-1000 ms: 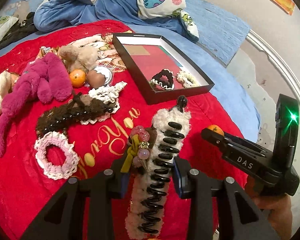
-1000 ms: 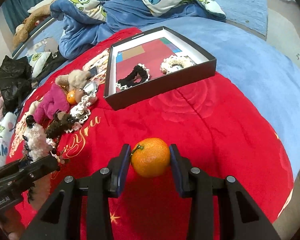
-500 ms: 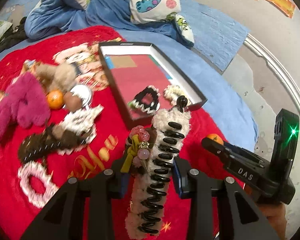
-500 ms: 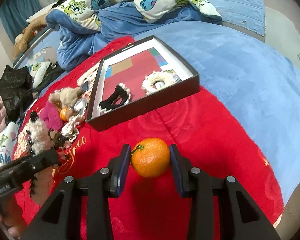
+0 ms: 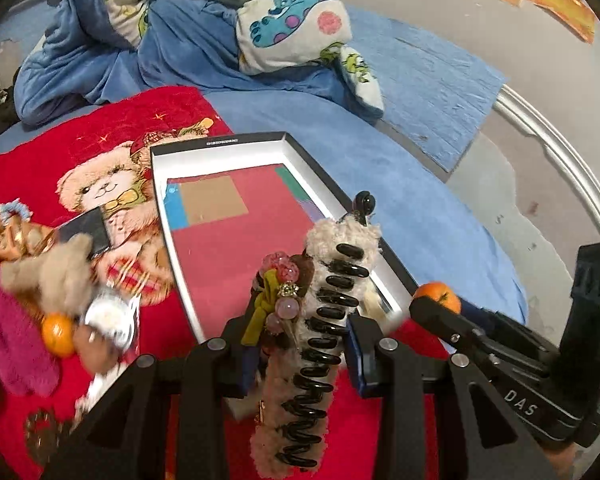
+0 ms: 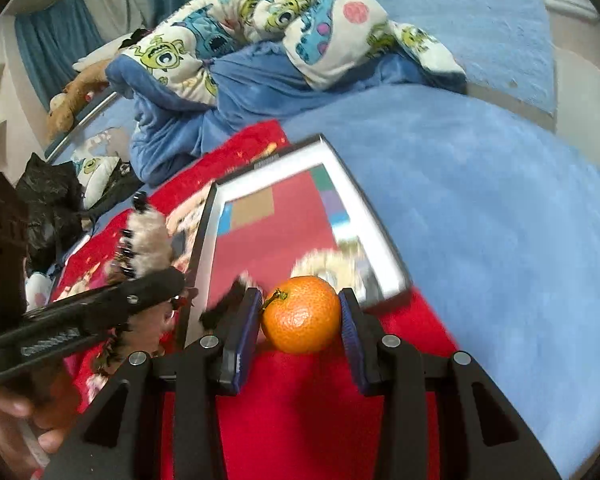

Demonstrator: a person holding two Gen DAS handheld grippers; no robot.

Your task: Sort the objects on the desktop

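— Angled downward over the bed, the left claw (image 5: 300, 356) is seen pinched on a fluffy cream hair claw clip (image 5: 328, 320), which stands up between the pads with a beaded hair tie (image 5: 280, 292) pressed against its left side. How is the right claw posed?

— The right claw (image 6: 300, 336) is likewise tilted downward, its pads closed partway against both sides of a mandarin (image 6: 301, 314), which is held just above the red blanket (image 6: 300, 420). Directly ahead of both claws the black-rimmed box (image 5: 236, 142) is found, lying flat.

— What is hard to make out?

— The near corner of the box is covered by the clip and the mandarin. Fluffy items inside the box (image 6: 328, 266) are smeared by blur. Left of the left claw, a plush toy (image 5: 52, 272) and a second mandarin (image 5: 57, 334) are blurred too. Only part of a hand (image 6: 16, 420) is shown at the frame's lower left edge.
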